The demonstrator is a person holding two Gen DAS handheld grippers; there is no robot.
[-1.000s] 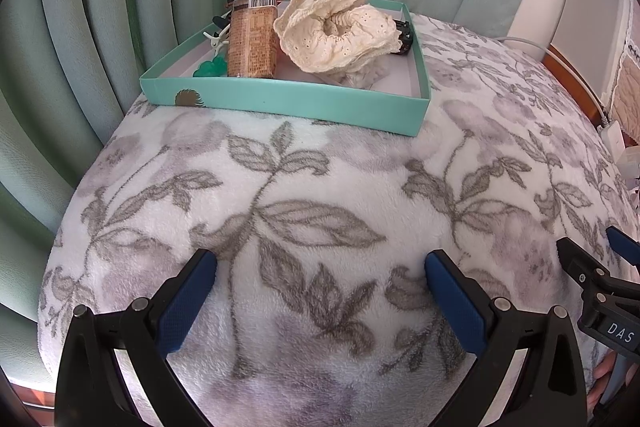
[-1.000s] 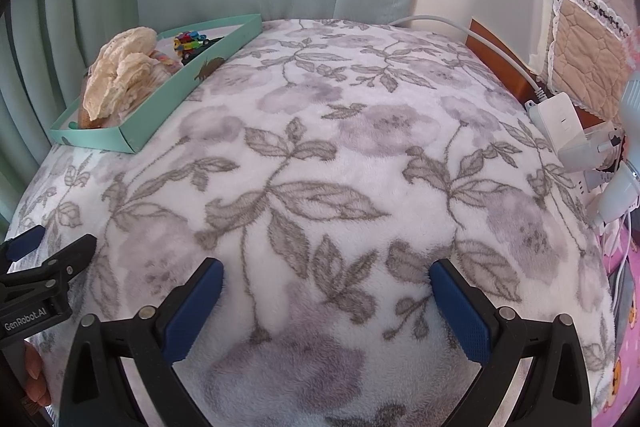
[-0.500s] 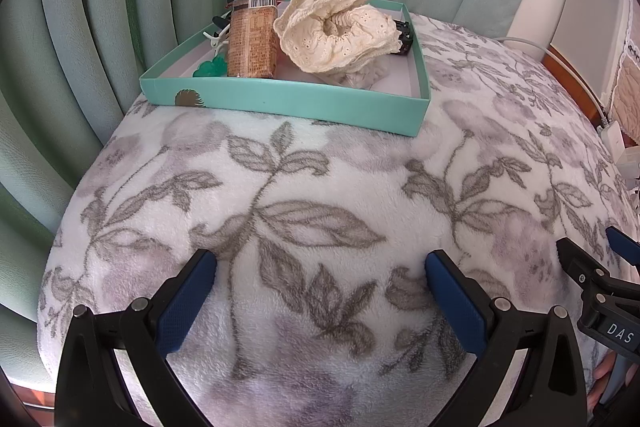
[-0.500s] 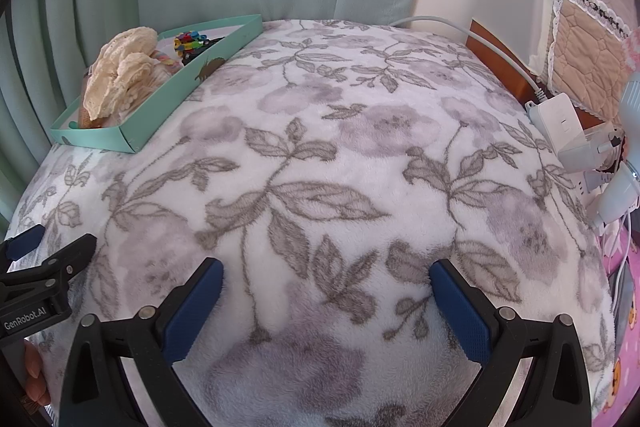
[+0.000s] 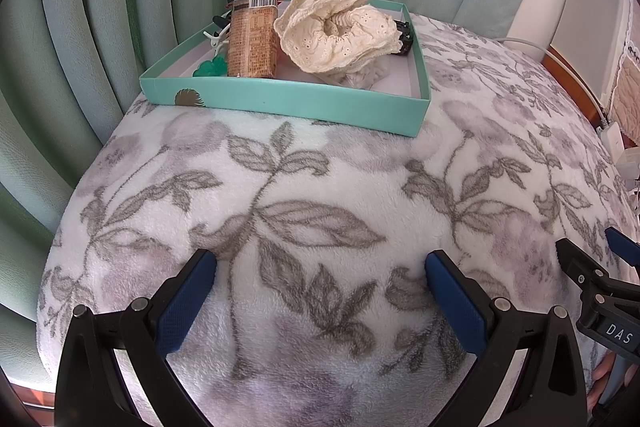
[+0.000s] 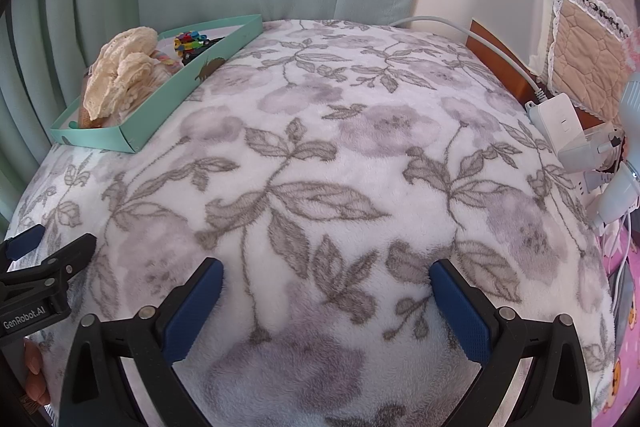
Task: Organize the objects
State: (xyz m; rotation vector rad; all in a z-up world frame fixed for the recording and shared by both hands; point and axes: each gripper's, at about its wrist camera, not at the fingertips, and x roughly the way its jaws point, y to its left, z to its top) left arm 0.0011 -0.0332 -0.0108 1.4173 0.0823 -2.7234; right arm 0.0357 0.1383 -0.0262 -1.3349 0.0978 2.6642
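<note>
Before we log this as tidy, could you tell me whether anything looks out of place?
Nothing is spilled or damaged. The cream lace cloth is heaped loosely in the teal tray, rising above its rim, with the brown packet beside it.

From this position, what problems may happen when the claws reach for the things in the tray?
1. The teal tray sits near the edge of the soft blanket, beside the curtain; a push might slide it off.
2. The cream lace fabric is piled over smaller items, so a claw may snag it and drag them out.
</note>
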